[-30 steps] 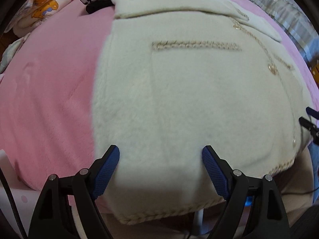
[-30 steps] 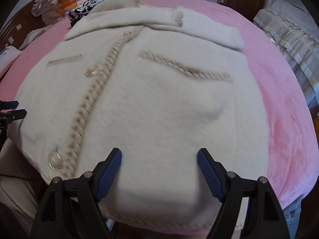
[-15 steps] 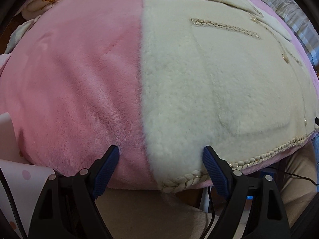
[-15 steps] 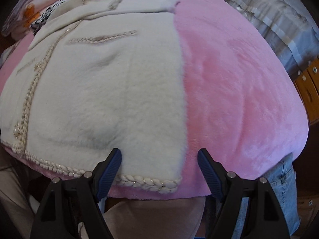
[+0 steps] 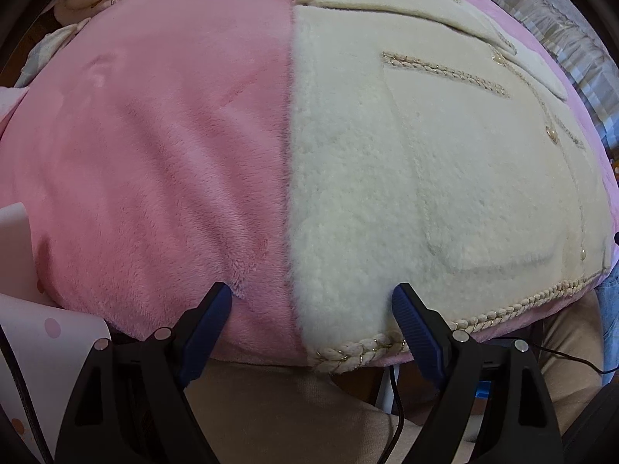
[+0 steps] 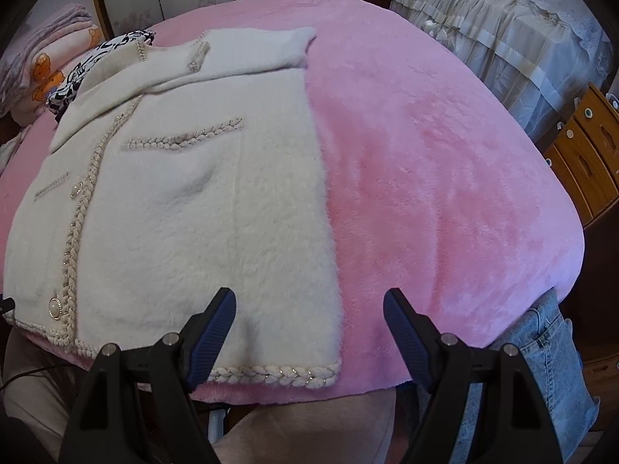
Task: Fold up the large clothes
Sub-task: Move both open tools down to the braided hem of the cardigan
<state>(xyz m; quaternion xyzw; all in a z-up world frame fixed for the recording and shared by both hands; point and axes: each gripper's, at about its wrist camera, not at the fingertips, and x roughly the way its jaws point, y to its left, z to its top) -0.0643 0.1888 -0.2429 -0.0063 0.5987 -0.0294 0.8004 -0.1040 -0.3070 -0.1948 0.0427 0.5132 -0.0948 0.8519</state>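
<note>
A: How's the light?

B: Soft and even, daylight-like. The blanket [image 6: 445,178] shows a pale sheen beyond the coat [image 6: 201,232] in the right wrist view, toward the far panels; no hard glare.

A: Shadows?

B: Faint ones only: under the coat's near hem and in the pile's creases. The left wrist view is dimmer and warmer, the coat [image 5: 445,193] looking yellowish there.

A: Sharpness?

B: The coat's fleece and braid read crisply in both. No motion blur.

A: Distortion?

B: Strong fisheye. The blanket [image 5: 154,154] bulges like a dome around the coat, and the corners fall into black vignette.
</note>
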